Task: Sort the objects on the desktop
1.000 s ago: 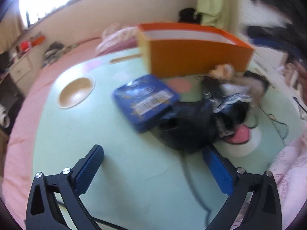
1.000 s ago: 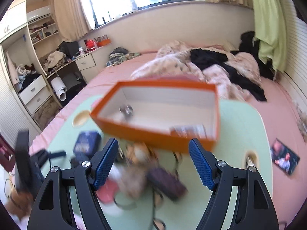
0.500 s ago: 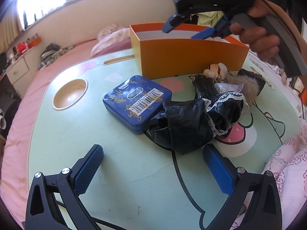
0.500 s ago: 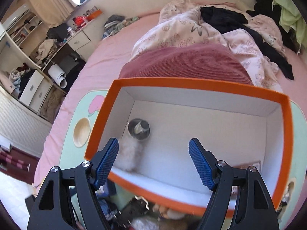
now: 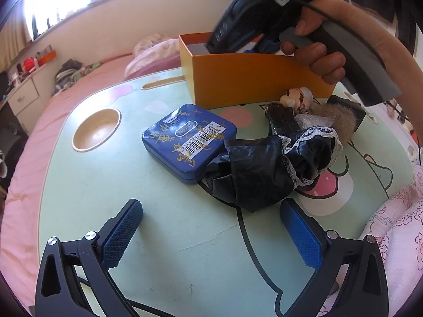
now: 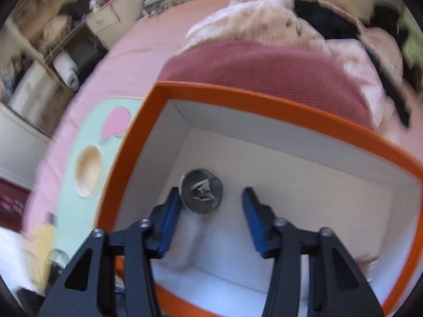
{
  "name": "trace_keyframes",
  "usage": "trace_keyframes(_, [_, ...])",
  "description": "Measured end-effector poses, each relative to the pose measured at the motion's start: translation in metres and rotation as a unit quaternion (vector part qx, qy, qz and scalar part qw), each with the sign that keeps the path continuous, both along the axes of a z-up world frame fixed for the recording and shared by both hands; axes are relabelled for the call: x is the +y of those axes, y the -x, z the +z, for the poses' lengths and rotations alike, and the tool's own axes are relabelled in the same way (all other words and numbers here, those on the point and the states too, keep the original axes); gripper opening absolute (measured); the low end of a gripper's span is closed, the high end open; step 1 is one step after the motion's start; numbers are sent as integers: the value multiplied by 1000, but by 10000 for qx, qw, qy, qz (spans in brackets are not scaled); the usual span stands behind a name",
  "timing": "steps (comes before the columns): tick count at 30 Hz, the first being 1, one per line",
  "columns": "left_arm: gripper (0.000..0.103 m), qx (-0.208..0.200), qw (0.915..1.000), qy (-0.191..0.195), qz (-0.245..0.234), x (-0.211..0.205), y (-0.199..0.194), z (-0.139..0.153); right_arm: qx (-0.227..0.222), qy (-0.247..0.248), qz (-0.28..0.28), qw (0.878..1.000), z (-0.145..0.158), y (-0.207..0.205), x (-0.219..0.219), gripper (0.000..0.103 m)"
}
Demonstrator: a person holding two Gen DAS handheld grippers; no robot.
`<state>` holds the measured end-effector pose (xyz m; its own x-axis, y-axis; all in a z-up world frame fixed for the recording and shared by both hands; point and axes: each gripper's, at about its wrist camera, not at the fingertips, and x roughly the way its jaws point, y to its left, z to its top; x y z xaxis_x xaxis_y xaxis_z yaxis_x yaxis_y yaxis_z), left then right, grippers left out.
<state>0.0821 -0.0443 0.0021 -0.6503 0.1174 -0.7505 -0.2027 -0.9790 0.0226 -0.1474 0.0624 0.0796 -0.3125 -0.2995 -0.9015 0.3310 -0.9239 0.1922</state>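
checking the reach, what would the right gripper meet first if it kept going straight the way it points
Probably the white floor of the orange box, just right of the round silver object. The right gripper points down into the box, its jaws closing with nothing clearly between them; depth is unclear.

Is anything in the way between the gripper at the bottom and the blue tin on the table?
Nothing visible blocks it. The left gripper hangs open over bare table, and the blue tin lies ahead. The black lacy cloth only touches the tin's right side.

pink bed [image 5: 87,79] with rumpled floral quilt [image 6: 264,21]; cluttered drawer unit [image 5: 22,97] beyond.
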Motion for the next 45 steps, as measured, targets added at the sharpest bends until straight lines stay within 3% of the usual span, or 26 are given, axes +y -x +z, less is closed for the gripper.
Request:
trace_keyframes(1, [103, -1, 10000, 0, -3, 0, 0, 0, 147, -232, 4, 9996, 0, -2, -3, 32])
trace_keyframes(4, [103, 6, 10000, -3, -3, 0, 0, 0, 366, -309, 87, 9988, 0, -9, -5, 31])
trace_keyframes(7, [103, 10, 10000, -9, -7, -1, 0, 0, 320, 242, 1, 9992, 3, -12, 6, 31])
trace_keyframes(12, [103, 9, 10000, -9, -4, 0, 0, -1, 1193, 823, -250, 9891, 41, -39, 34, 31])
trace_keyframes(15, [103, 8, 10000, -5, -1, 0, 0, 0, 1457, 1271, -281, 9807, 61, -59, 57, 31])
trace_keyframes(19, [103, 11, 10000, -8, -3, 0, 0, -1, 1419, 1654, 17, 9760, 67, -90, 71, 31])
trace_keyframes(22, [103, 10, 10000, -5, -5, 0, 0, -1, 1071, 1739, 274, 9785, 50, -107, 74, 32])
trace_keyframes(27, [103, 13, 10000, -5, -5, -1, 0, -1, 801, 1854, 191, 9792, 26, -111, 79, 32])
trace_keyframes(29, [103, 15, 10000, -3, -2, -1, 0, -1, 773, 1962, -85, 9775, 24, -108, 87, 36])
trace_keyframes(30, [103, 18, 10000, -4, 6, 0, 0, -1, 791, 2106, -166, 9742, 24, -108, 91, 42])
trace_keyframes(31, [103, 21, 10000, -5, 13, 0, -1, -1, 790, 2335, -214, 9689, 26, -108, 97, 56])
trace_keyframes(33, [103, 25, 10000, -3, 26, 1, -1, 0, 944, 2651, -405, 9587, 29, -113, 113, 69])
trace_keyframes(35, [103, 27, 10000, -2, 28, 2, -1, 0, 1214, 2613, -507, 9562, 32, -121, 125, 70])
trace_keyframes(40, [103, 49, 9999, -32, 156, -1, -2, 0, 1644, 1930, -399, 9665, 30, -151, 144, 70])
trace_keyframes(45, [103, 250, 9989, -358, 153, -7, -5, 12, 1528, 1207, -290, 9804, 2, -179, 150, 70])
